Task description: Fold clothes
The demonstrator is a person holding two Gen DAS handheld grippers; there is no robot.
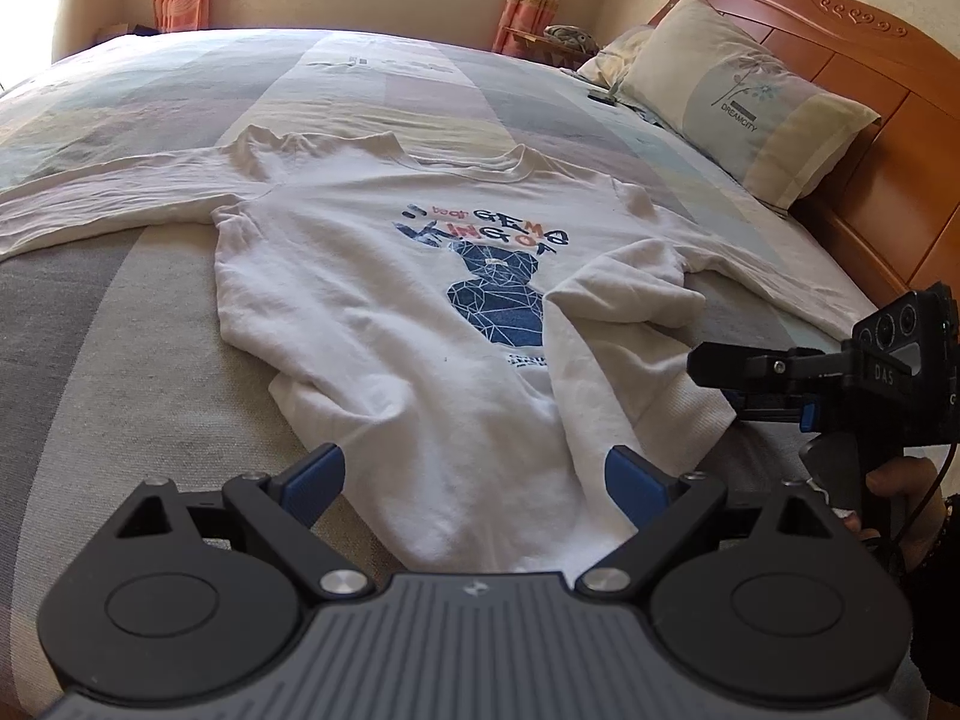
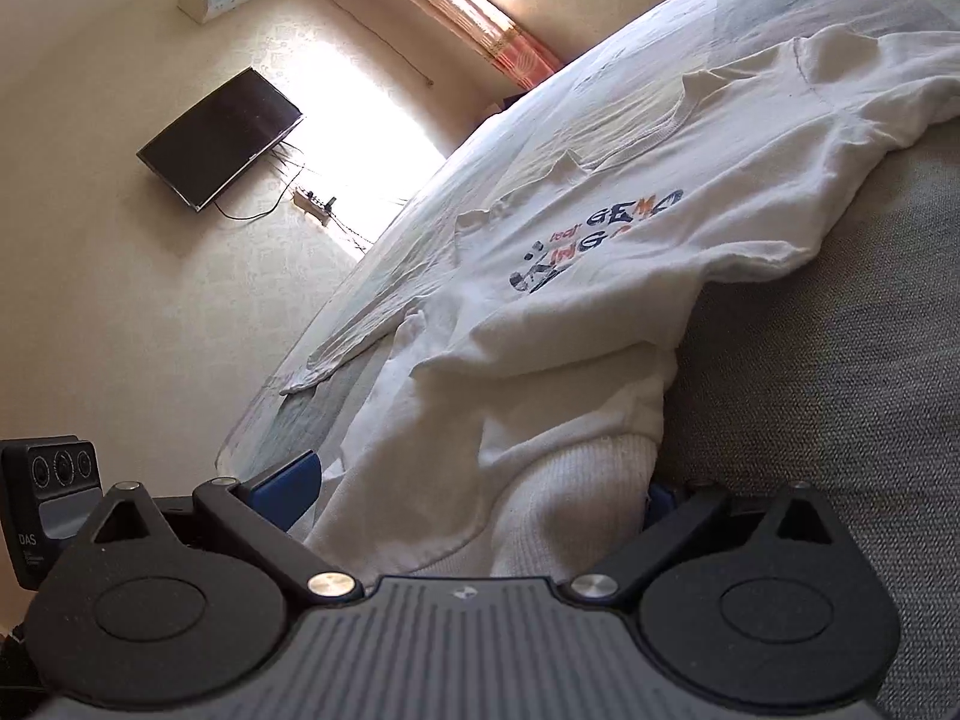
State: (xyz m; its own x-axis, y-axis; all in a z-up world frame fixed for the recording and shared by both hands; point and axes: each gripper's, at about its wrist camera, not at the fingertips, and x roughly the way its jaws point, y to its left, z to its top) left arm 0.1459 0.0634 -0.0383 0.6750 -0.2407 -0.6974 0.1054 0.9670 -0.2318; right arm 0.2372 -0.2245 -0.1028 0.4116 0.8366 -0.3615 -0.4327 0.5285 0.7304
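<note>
Fingers [image 1: 321, 483] spread, white sweatshirt [image 1: 384, 324] rumpled

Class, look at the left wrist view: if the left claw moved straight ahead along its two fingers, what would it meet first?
The left claw stands open just above the white sweatshirt on the bed. Going straight on, it would probably meet the sweatshirt's lower body first, though its height above the cloth is unclear.

Open bedspread [image 1: 120, 312] left of sweatshirt [image 1: 372, 312] (pillow [image 1: 738, 102] far right)
</note>
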